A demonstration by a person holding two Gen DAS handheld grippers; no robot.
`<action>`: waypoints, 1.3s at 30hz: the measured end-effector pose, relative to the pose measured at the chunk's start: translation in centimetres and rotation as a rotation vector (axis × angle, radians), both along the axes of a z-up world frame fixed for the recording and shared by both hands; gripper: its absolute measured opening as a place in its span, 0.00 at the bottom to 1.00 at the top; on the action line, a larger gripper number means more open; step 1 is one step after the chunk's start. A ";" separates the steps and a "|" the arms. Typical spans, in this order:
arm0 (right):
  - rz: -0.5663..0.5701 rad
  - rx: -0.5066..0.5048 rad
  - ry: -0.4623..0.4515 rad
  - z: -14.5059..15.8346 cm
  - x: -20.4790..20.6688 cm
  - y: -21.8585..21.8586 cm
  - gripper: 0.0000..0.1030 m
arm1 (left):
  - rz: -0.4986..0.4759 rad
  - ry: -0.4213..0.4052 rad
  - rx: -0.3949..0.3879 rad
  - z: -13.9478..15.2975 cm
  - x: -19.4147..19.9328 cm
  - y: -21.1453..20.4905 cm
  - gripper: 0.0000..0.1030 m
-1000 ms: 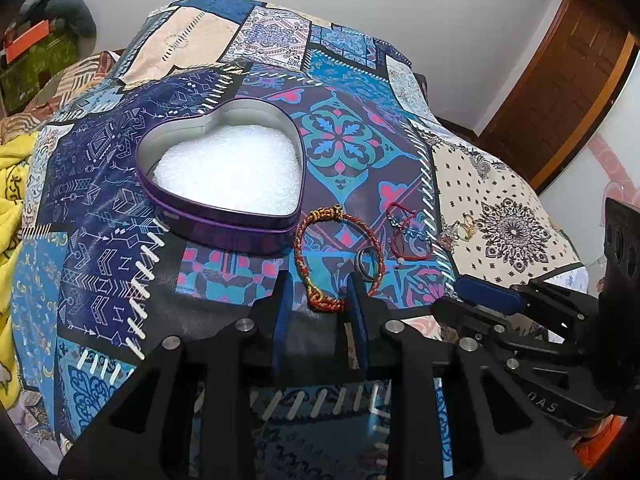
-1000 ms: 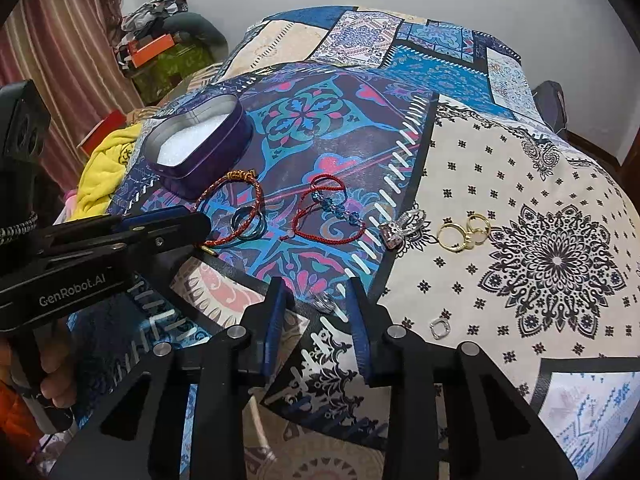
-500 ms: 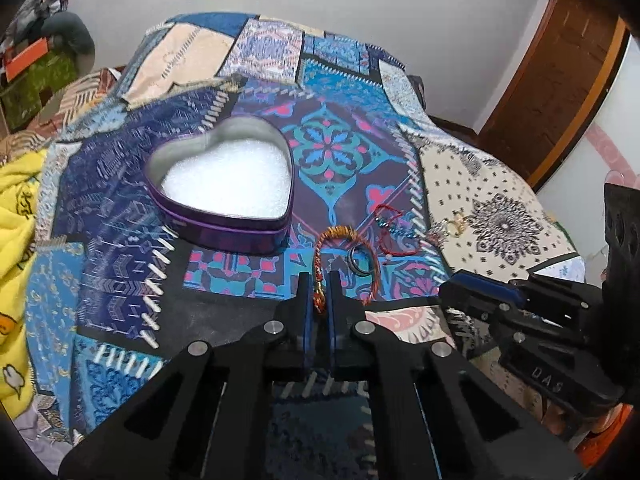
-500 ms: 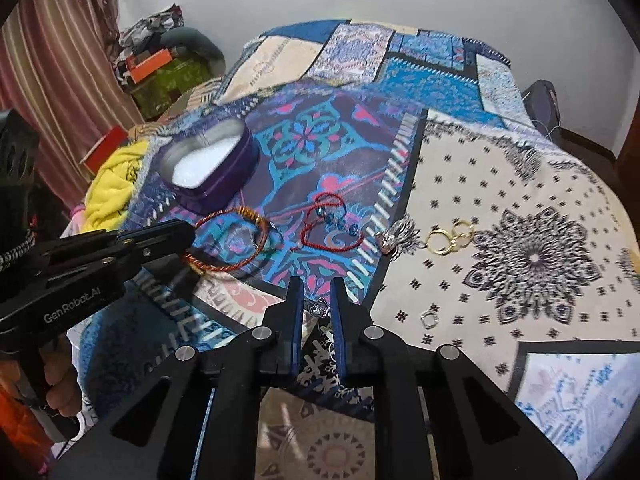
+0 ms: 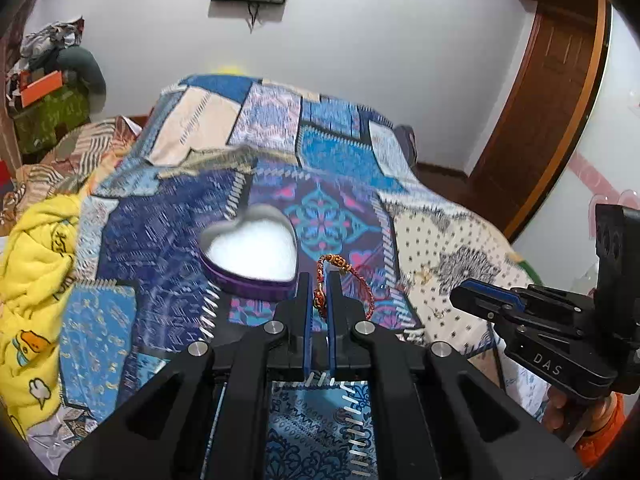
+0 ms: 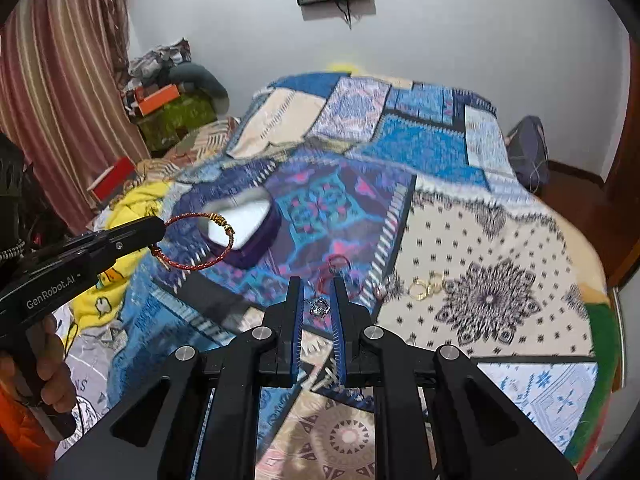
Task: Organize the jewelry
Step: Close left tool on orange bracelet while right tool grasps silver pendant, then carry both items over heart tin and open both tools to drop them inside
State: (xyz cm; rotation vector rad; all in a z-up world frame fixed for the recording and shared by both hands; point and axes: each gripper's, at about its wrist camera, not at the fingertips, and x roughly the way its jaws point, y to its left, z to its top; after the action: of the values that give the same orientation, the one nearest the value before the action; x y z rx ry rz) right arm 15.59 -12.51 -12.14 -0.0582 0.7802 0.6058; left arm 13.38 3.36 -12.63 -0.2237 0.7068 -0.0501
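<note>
The left gripper (image 5: 319,280) has its jaws clenched on a red braided bracelet (image 6: 200,240), held in the air above the heart-shaped tin (image 5: 252,258) on the bed's patchwork quilt (image 6: 500,240). The right gripper (image 6: 316,292) grasps a small silver ring (image 6: 319,306); gold rings (image 6: 426,286) lie farther right.

Both wrist cameras look forward and down along their fingers, seemingly from close above, sharing the patchwork bedspread (image 5: 336,168) and heart-shaped tin (image 5: 252,254).

Both black plastic grippers, left gripper (image 5: 319,300) marked "GenRobot.AI" and right gripper (image 6: 316,312) "DAS", carry blue-lined jaws, silver screws, beside orange sleeves.
</note>
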 end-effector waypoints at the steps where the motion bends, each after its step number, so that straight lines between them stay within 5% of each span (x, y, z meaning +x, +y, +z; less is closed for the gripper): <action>1: 0.001 0.006 -0.011 0.5 -0.1 0.1 0.11 | 0.005 -0.013 0.000 0.5 -0.2 0.2 0.04; 18: 0.055 0.061 -0.120 4.3 1.5 4.9 0.11 | 0.040 -0.095 0.029 3.0 -0.2 4.4 0.04; 39: 0.140 0.050 -0.022 0.3 5.8 11.1 0.11 | -0.014 0.055 -0.087 -4.2 6.7 7.8 0.04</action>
State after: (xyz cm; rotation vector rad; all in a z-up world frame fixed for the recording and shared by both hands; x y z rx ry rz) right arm 21.42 -1.41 -11.86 -0.0738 0.7428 0.7561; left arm 20.09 11.12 -16.87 -0.3040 0.7613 -0.0886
